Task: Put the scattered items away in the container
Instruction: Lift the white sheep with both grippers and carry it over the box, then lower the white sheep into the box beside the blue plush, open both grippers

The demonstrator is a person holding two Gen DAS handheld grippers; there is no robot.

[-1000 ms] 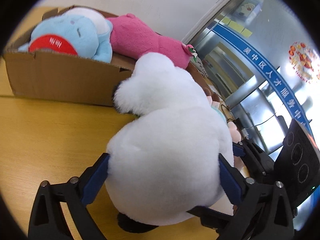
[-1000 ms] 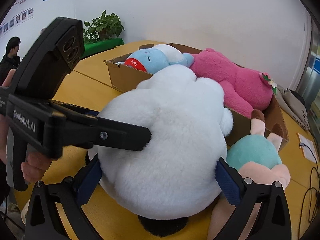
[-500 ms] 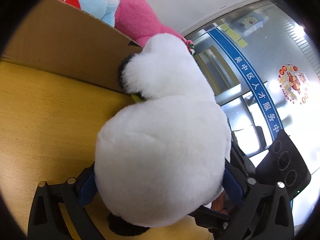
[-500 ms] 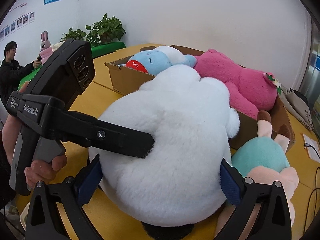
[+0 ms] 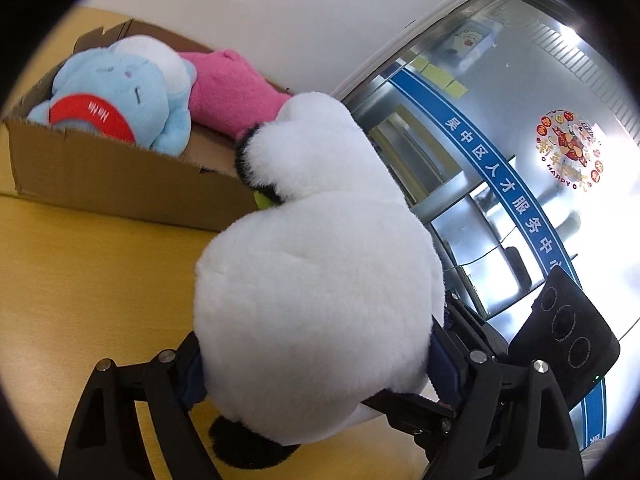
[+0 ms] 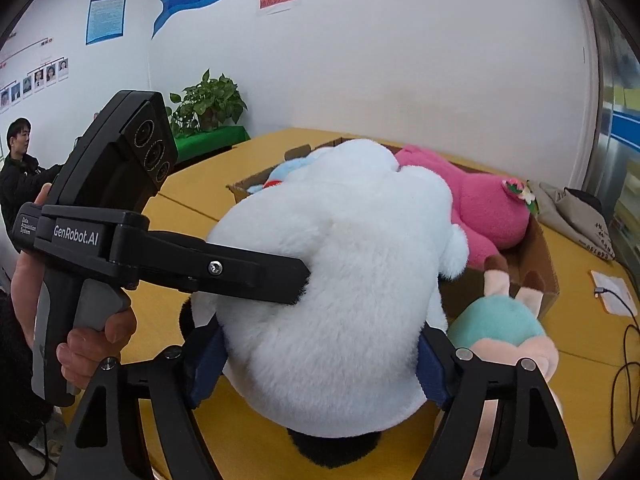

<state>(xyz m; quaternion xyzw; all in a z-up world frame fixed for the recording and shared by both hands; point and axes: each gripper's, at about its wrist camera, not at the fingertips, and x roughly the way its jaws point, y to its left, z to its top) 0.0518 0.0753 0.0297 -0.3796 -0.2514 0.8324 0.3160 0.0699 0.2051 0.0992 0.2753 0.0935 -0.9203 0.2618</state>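
**Both grippers clamp the big white plush beside the box**

The white plush toy point(image 5: 316, 280), round and fluffy with black patches at its edges, fills the middle of both wrist views. It sits over the yellow table point(image 5: 80, 272), just in front of the cardboard box point(image 5: 100, 176). The left gripper point(image 5: 316, 364) has its blue pads point(image 5: 192, 376) pressed into the fur on either side; its jaws have just been closing, with the plush between them. The right gripper point(image 6: 320, 364) squeezes the same toy the same way, its jaws also having just been closing on the fur. In the right wrist view the left gripper's finger point(image 6: 240, 276) digs into the plush's flank, and a hand point(image 6: 92, 344) wraps its handle.

Inside the box lie a light blue plush point(image 5: 120, 104) with a red patch and a pink plush point(image 5: 232, 96), the latter stretching along the far side. A teal and peach plush point(image 6: 500, 332) rests on the table against the box's near corner, touching the white one's side. Further off are a grey bag point(image 6: 576, 216), a potted plant point(image 6: 208, 104) and a person in dark clothing point(image 6: 20, 176).
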